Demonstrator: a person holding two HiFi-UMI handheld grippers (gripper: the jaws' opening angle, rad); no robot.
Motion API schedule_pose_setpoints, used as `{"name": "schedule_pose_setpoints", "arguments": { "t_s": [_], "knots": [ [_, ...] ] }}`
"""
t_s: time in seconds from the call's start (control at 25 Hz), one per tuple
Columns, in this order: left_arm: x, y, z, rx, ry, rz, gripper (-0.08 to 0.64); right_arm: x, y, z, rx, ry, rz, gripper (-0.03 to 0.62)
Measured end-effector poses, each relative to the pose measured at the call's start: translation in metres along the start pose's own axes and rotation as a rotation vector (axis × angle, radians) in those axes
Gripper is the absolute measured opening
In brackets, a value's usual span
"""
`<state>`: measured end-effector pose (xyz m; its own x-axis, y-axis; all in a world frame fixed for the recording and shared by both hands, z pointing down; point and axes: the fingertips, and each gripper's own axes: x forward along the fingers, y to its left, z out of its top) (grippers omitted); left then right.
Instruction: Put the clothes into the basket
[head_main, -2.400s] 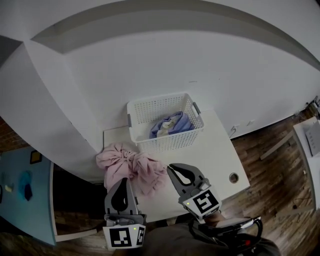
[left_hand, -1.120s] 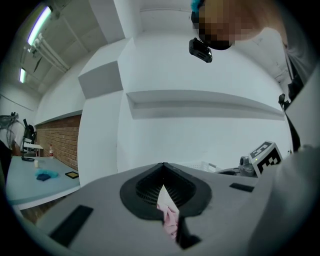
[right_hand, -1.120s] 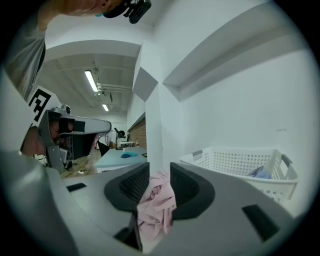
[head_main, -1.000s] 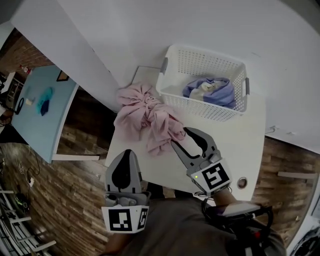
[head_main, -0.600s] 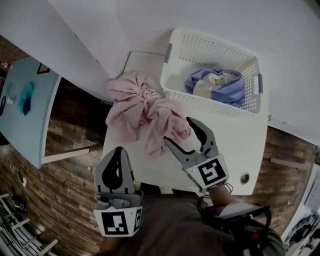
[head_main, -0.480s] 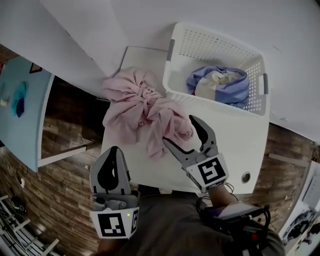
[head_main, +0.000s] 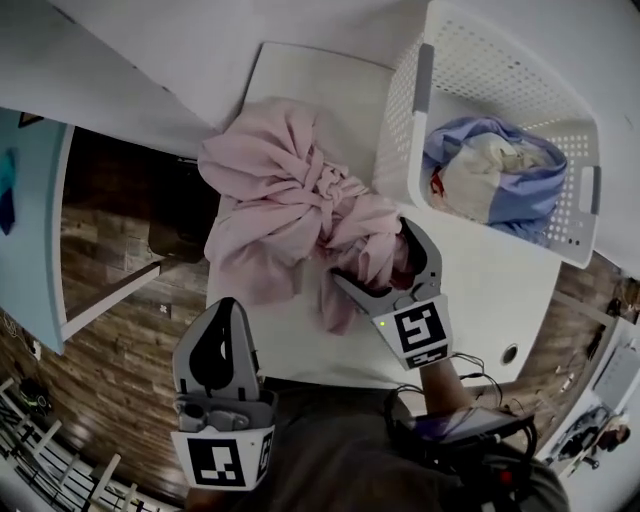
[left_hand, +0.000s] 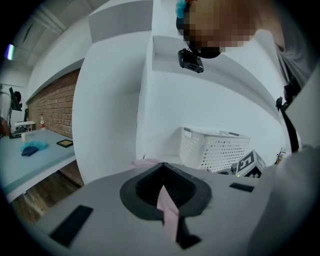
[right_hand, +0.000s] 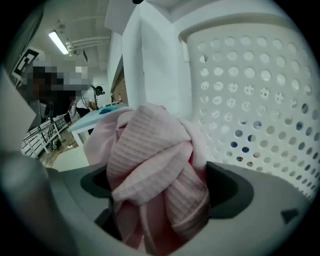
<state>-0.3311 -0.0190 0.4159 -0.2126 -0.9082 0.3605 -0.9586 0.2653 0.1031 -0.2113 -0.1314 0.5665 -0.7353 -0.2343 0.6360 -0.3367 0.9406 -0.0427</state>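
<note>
A crumpled pink garment (head_main: 280, 215) lies on the white table (head_main: 480, 300), left of the white perforated basket (head_main: 400, 130). Blue and white clothes (head_main: 500, 185) lie in the basket. My right gripper (head_main: 375, 255) has just been opening its jaws; they now stand wide on either side of a bunched fold of the pink garment (right_hand: 155, 170), with the basket wall (right_hand: 250, 100) close on the right. My left gripper (head_main: 222, 315) hovers shut at the table's near edge, holding nothing. In the left gripper view the pink cloth (left_hand: 167, 210) shows past the shut jaws, and the basket (left_hand: 215, 147) stands beyond.
A light-blue table (head_main: 20, 200) stands far left across a gap of wood floor (head_main: 120, 300). A white wall runs behind the basket. A round cable hole (head_main: 511, 353) sits near the table's right front corner.
My right gripper has dropped forward onto the pink garment and spread its jaws around a fold. The left gripper has sunk a little near the table's front edge. The head camera has come closer.
</note>
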Motion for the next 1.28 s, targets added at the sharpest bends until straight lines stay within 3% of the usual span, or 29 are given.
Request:
{"name": "schedule_pose_setpoints", "arguments": {
  "t_s": [0.28,0.4,0.56,0.72,0.96,1.28],
  "knots": [
    [0.008,0.022,-0.023,-0.025,0.041,-0.02,0.009,0.016,-0.001,-0.01,-0.054,0.056,-0.035,0.522],
    [0.007,0.026,-0.025,-0.031,0.037,-0.022,0.009,0.016,0.004,-0.007,-0.09,0.039,-0.042,0.352],
    [-0.001,0.028,-0.02,-0.031,0.028,-0.025,0.009,0.011,0.01,-0.005,-0.09,0.014,-0.064,0.261],
    [-0.013,0.03,-0.012,-0.022,0.007,-0.013,0.009,0.003,0.023,0.0,-0.045,-0.03,-0.058,0.25],
    [-0.043,0.031,0.004,-0.008,-0.046,-0.001,0.009,-0.026,0.054,0.028,-0.086,-0.119,-0.058,0.247],
    [-0.059,-0.004,0.038,0.009,-0.116,-0.022,0.009,-0.065,0.064,0.068,-0.091,-0.232,-0.044,0.242]
  ]
}}
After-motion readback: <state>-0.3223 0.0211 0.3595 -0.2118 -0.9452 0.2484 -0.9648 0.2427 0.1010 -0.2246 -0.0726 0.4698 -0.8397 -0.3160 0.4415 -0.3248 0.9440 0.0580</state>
